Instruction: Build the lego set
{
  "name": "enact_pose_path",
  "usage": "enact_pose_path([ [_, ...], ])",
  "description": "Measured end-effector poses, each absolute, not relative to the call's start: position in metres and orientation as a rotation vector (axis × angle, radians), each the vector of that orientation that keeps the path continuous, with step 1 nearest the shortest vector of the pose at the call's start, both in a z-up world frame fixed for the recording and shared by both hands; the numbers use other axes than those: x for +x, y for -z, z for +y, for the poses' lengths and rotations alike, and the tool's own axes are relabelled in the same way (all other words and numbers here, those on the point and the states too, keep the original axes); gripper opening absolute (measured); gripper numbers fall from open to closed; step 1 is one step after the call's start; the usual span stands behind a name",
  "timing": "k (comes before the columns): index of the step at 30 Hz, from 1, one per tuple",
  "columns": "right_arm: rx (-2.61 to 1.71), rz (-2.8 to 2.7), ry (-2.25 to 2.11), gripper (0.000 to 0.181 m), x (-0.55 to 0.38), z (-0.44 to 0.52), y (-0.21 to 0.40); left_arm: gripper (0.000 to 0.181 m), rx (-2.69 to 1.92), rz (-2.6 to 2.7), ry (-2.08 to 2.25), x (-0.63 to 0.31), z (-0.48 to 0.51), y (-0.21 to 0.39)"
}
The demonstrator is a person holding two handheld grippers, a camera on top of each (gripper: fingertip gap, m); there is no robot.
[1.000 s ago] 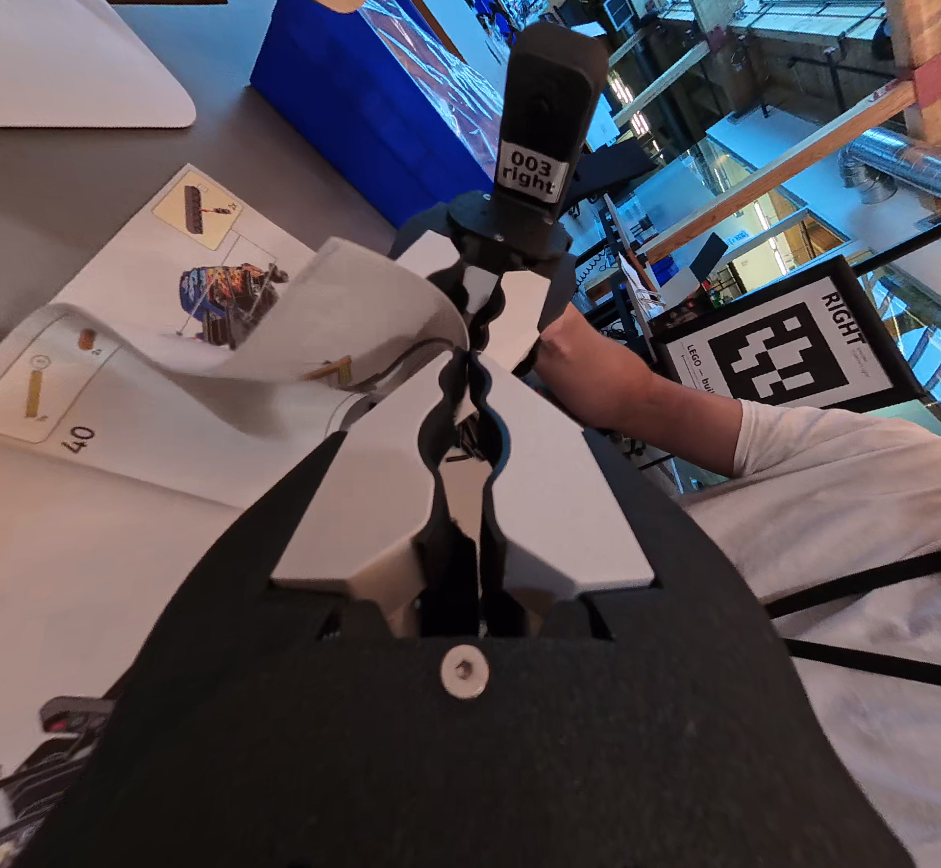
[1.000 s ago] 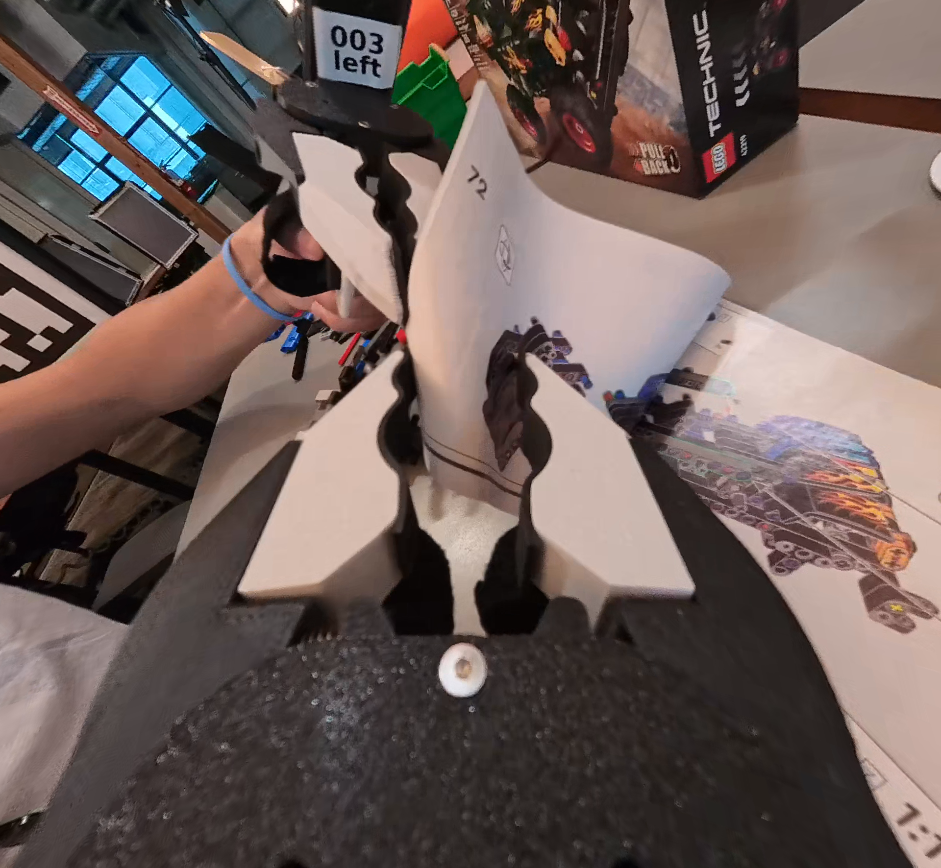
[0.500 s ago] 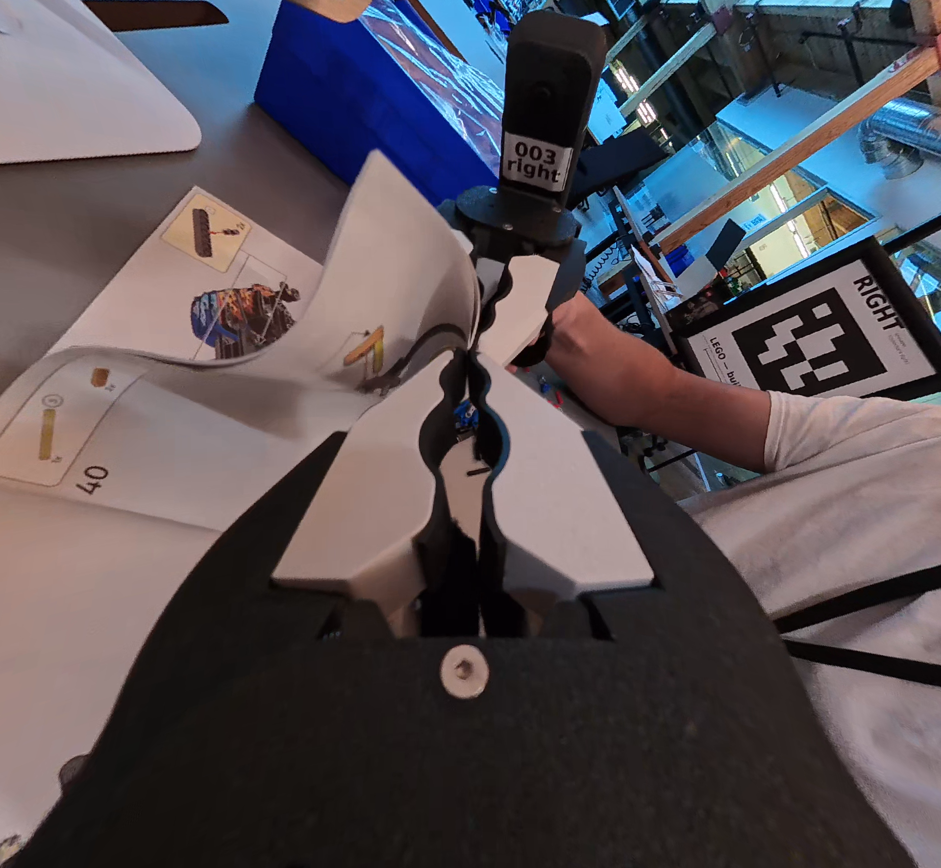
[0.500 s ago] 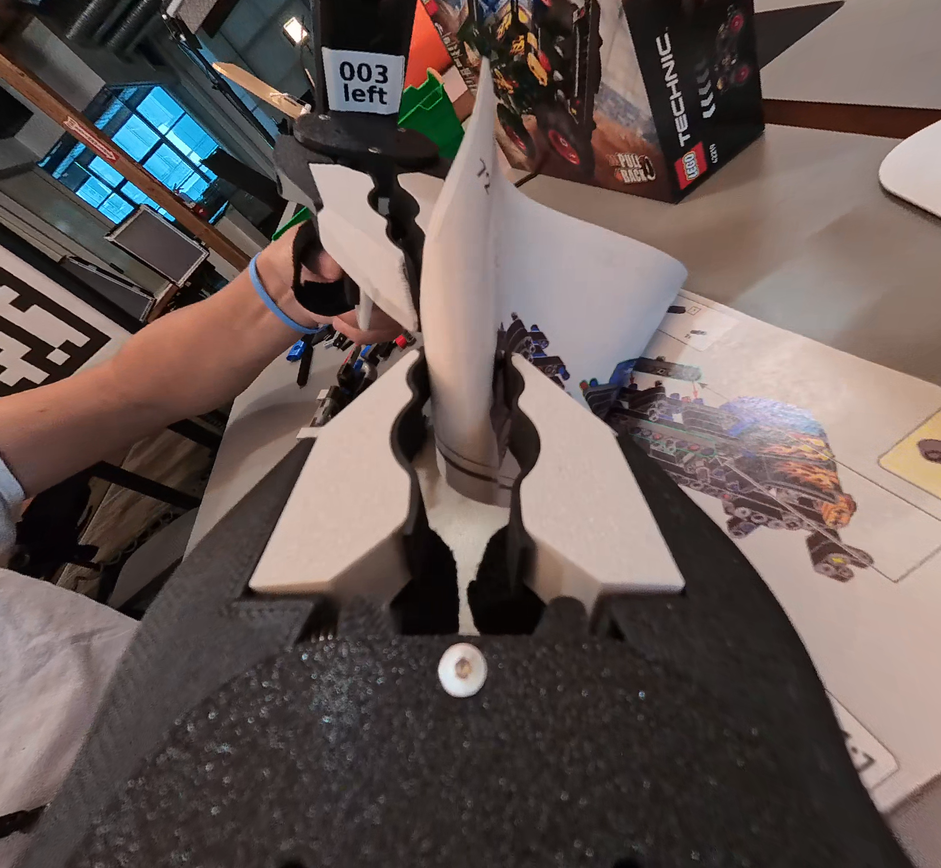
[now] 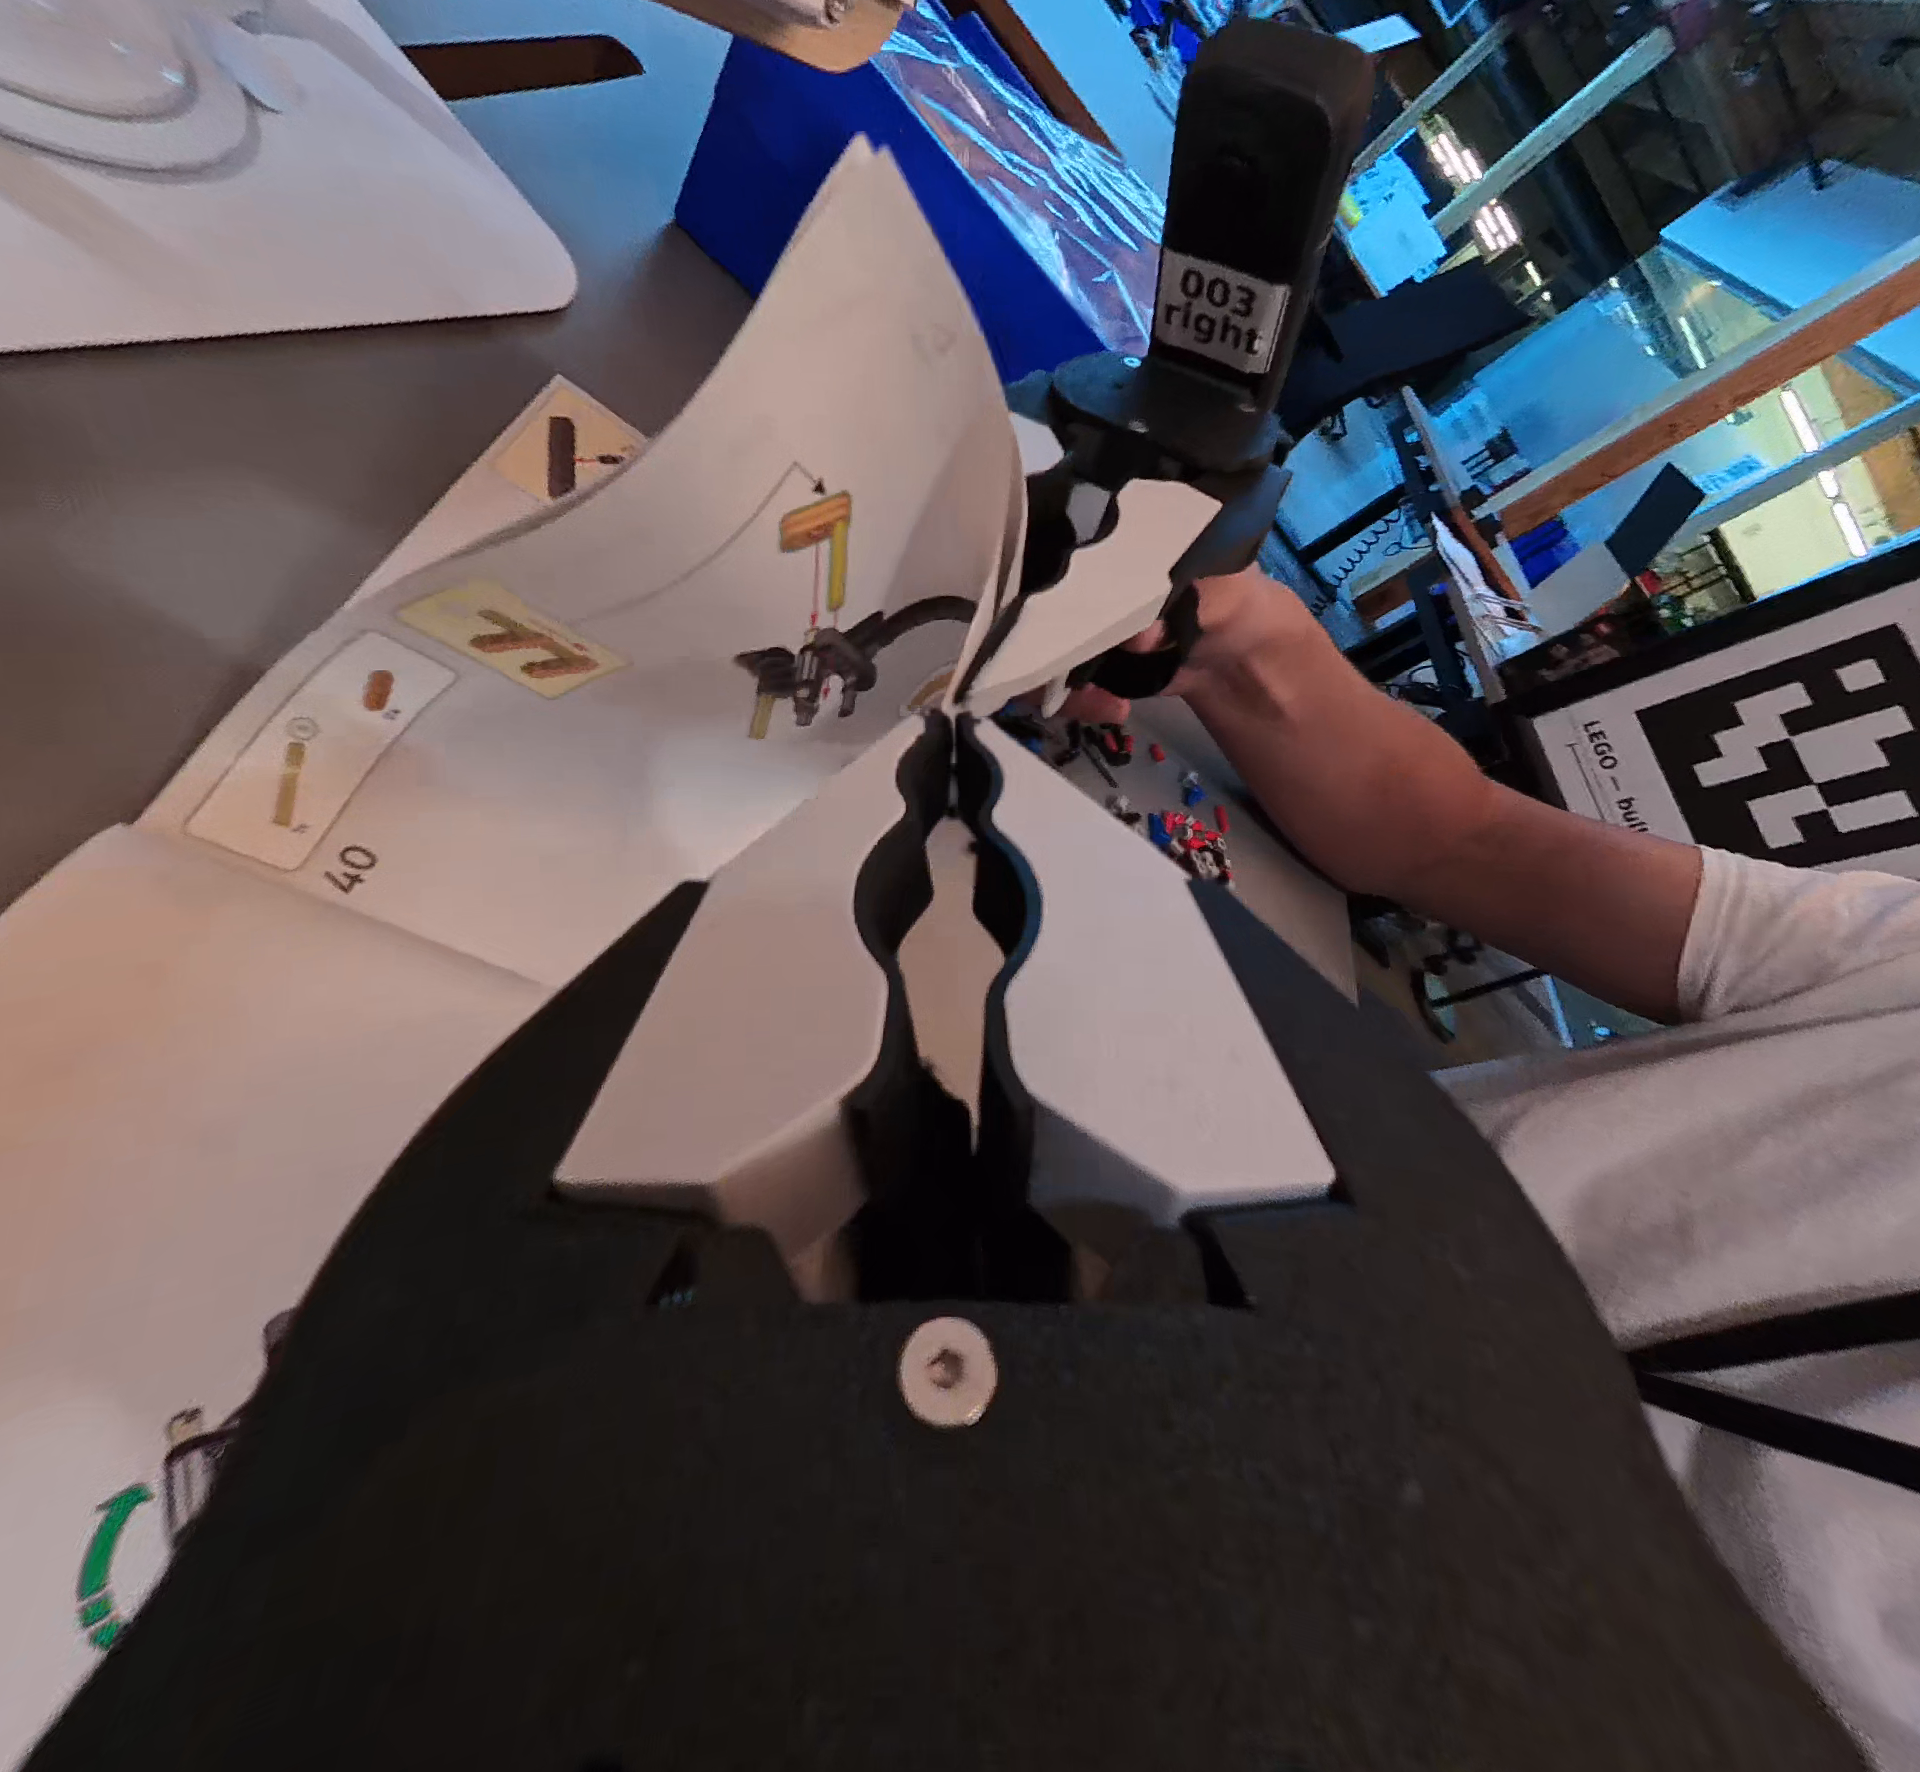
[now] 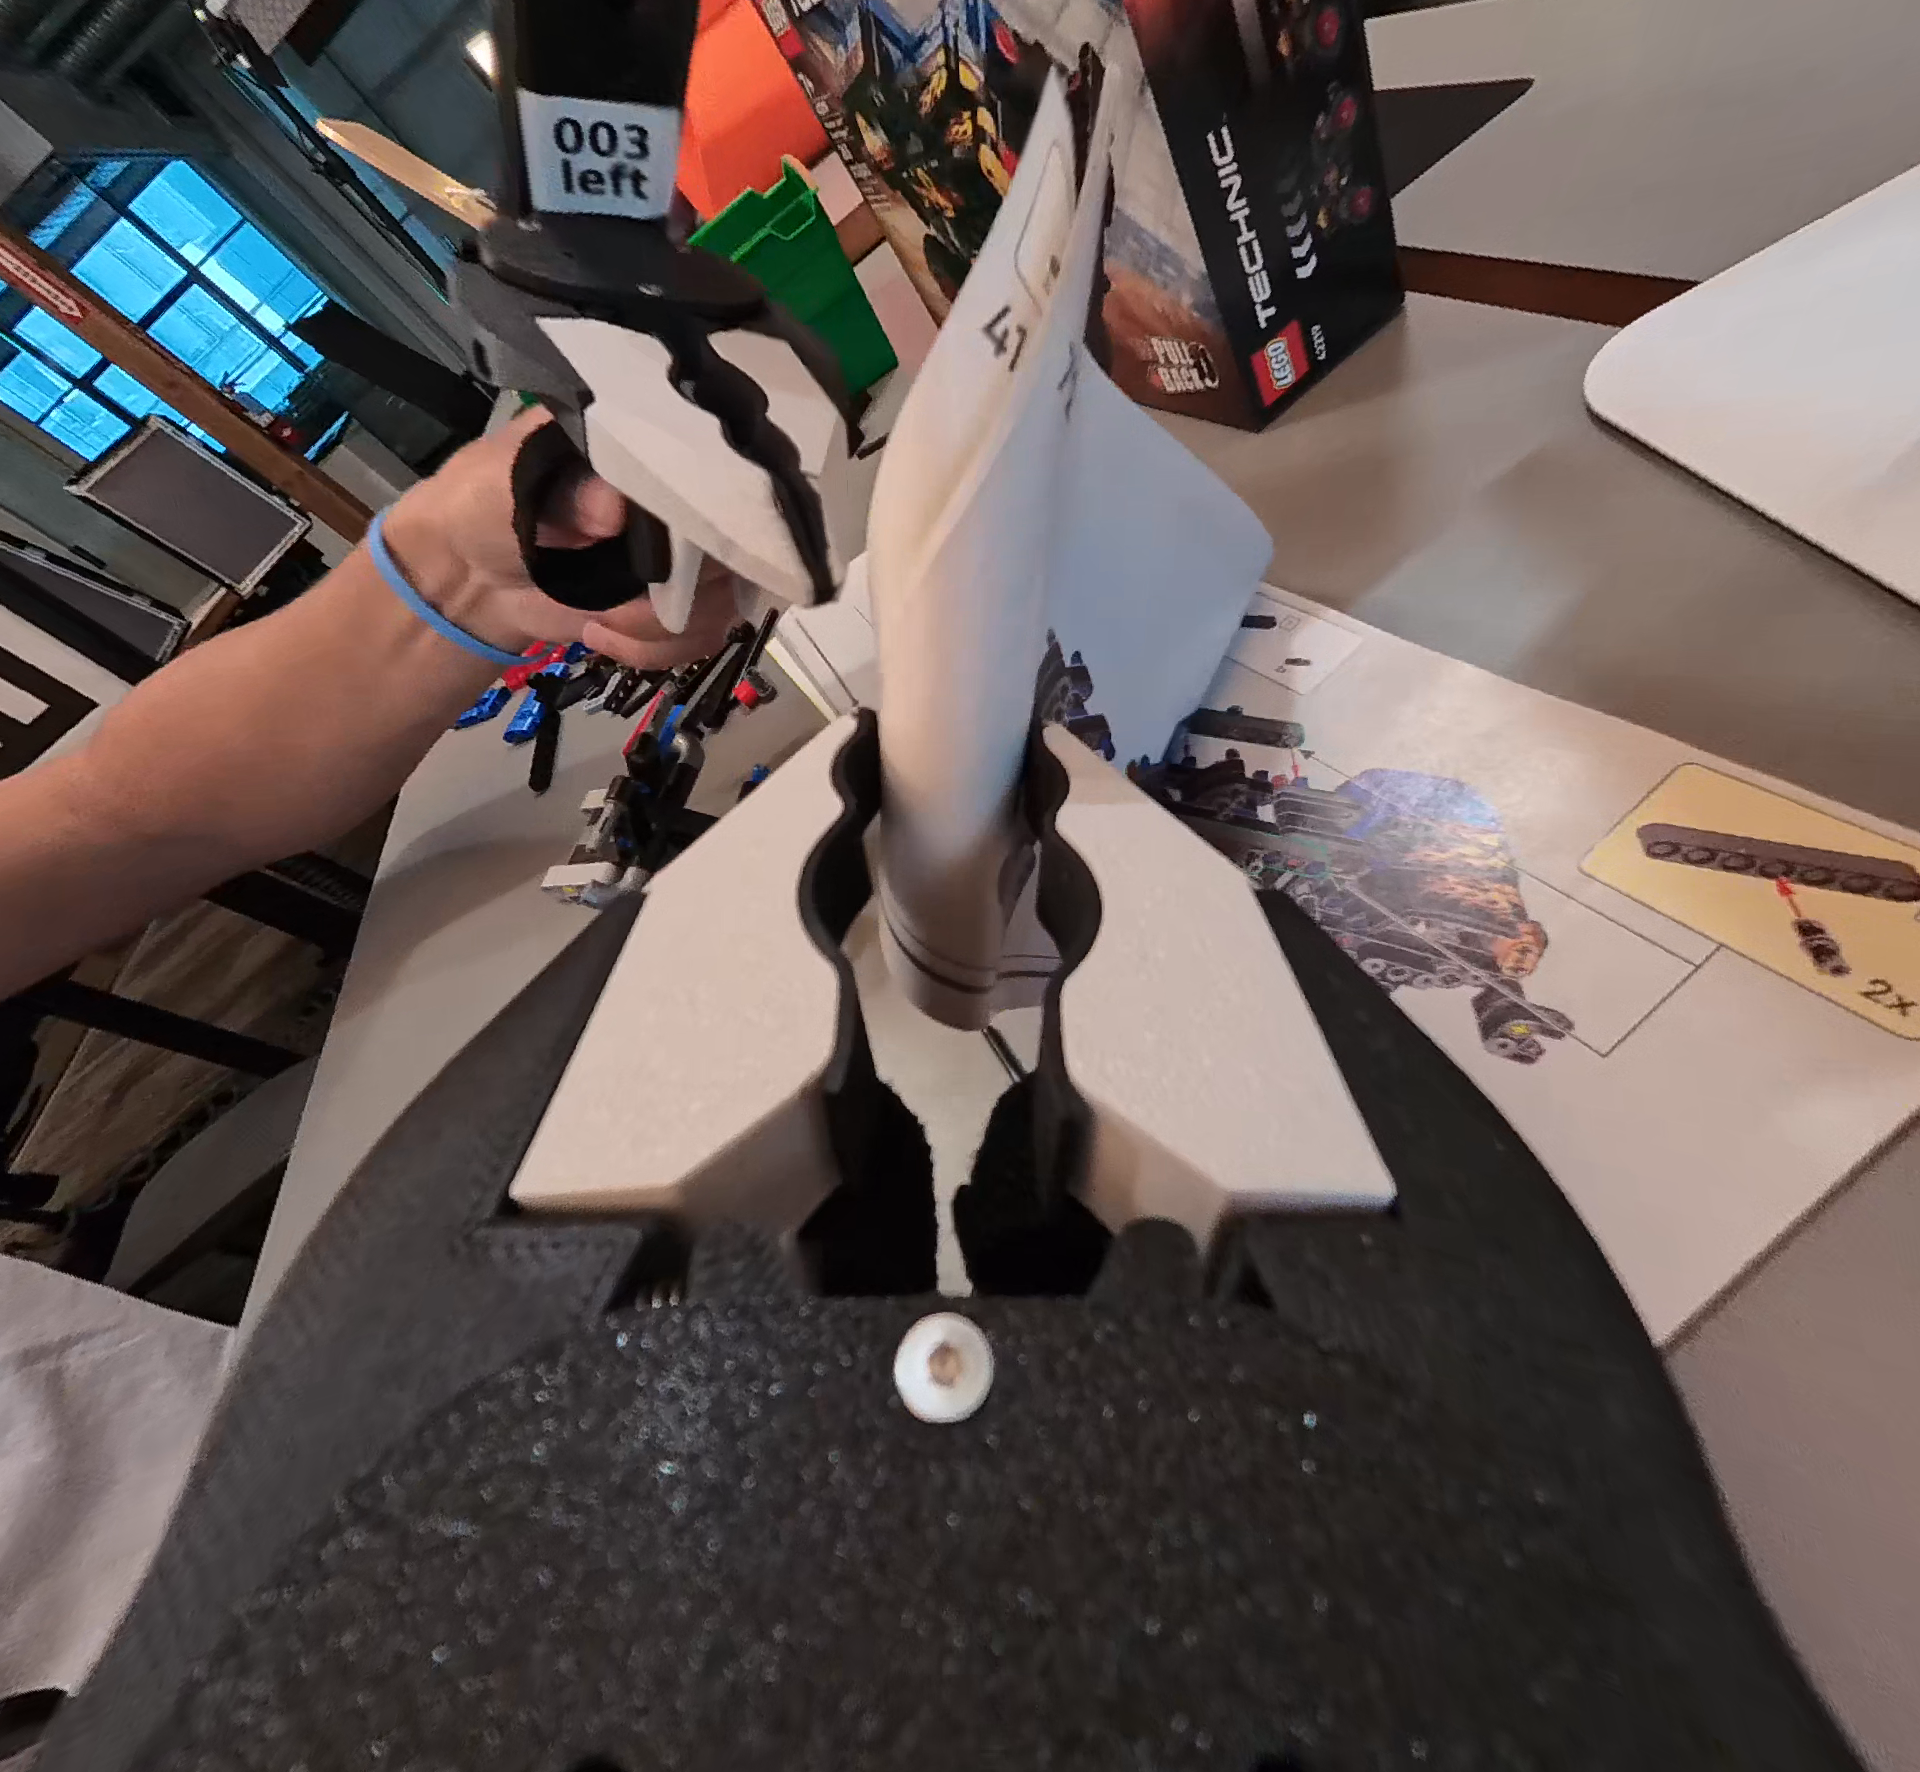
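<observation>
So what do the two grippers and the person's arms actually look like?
Both grippers, left and right, have black textured bodies, white wedge-shaped fingers with wavy black pads, and a silver screw at the base. Each carries a black upright camera post with a white sticker. The person wears white short sleeves and a blue wristband.

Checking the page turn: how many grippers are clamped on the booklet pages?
1. The right gripper is shut on the lifted pages. The left gripper, shut, is beside them with a visible gap in the right wrist view.
</observation>
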State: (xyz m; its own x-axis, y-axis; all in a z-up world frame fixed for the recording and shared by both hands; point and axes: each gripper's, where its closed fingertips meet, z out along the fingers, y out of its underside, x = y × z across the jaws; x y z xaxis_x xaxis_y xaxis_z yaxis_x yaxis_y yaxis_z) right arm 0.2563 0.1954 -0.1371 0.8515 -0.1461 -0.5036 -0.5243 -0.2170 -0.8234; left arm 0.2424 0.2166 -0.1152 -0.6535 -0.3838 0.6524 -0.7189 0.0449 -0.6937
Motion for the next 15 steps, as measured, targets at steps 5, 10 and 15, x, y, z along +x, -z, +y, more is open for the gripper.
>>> enact_pose_path([
  [5,-1.823,0.487,-0.346,0.028,0.249,0.201,0.144,0.026,1.108,-2.185,-1.561,0.244,0.2,0.122],
  [10,-1.845,0.465,-0.29,0.029,0.247,0.202,0.143,0.0,1.123,-2.197,-1.545,0.249,0.193,0.125],
  [15,-1.839,0.53,-0.237,0.037,0.263,0.19,0.144,0.0,1.204,-2.195,-1.532,0.249,0.217,0.125],
])
